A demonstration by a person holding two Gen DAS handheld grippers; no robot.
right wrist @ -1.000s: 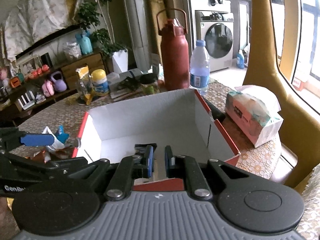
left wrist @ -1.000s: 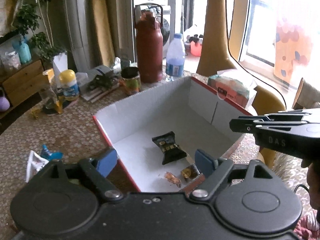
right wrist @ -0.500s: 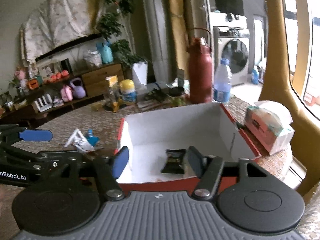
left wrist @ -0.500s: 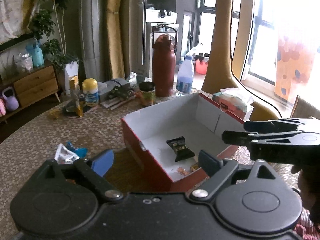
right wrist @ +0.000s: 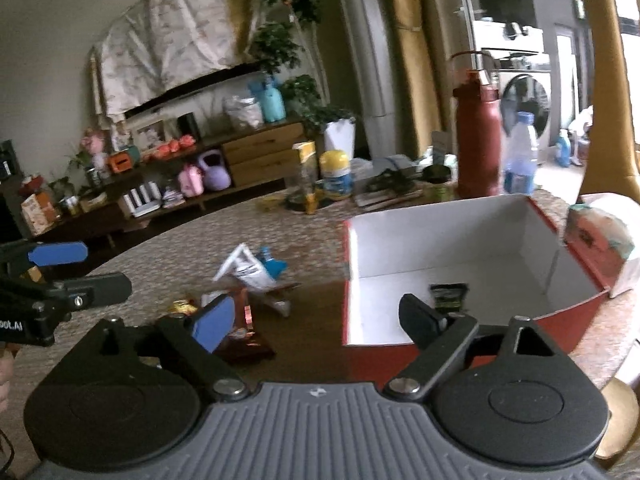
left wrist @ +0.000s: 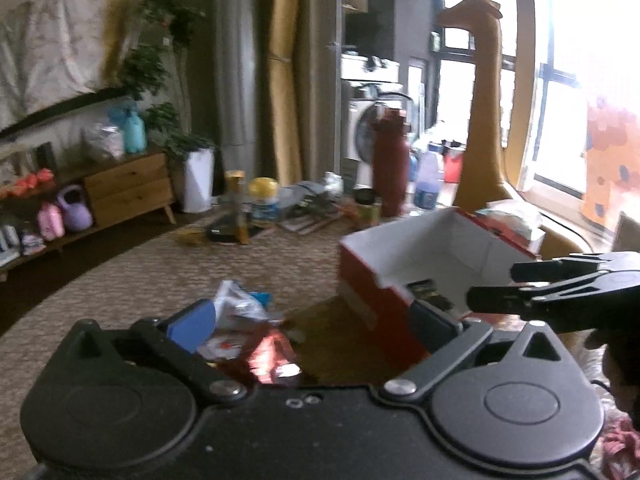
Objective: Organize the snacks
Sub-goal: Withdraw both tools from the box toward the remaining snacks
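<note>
A red box with a white inside (right wrist: 460, 240) stands on the table, also in the left wrist view (left wrist: 372, 284). A black snack packet (right wrist: 448, 294) lies in it. Left of the box lie loose snacks: a white and blue packet (right wrist: 252, 270) (left wrist: 236, 304), a shiny red-brown packet (right wrist: 240, 336) (left wrist: 268, 356) and a small gold one (right wrist: 182, 306). My left gripper (left wrist: 312, 320) is open and empty above the loose snacks. My right gripper (right wrist: 316, 316) is open and empty, over the box's left front corner.
At the table's far side stand a tall red flask (right wrist: 478, 136), a water bottle (right wrist: 520, 156), a yellow-lidded jar (right wrist: 336, 176) and papers. A tissue pack (right wrist: 604, 236) lies right of the box. A yellow chair back (left wrist: 480, 100) rises behind.
Both grippers have swung left and back from the box toward the loose snacks. My right gripper went from shut to wide open a second ago.
</note>
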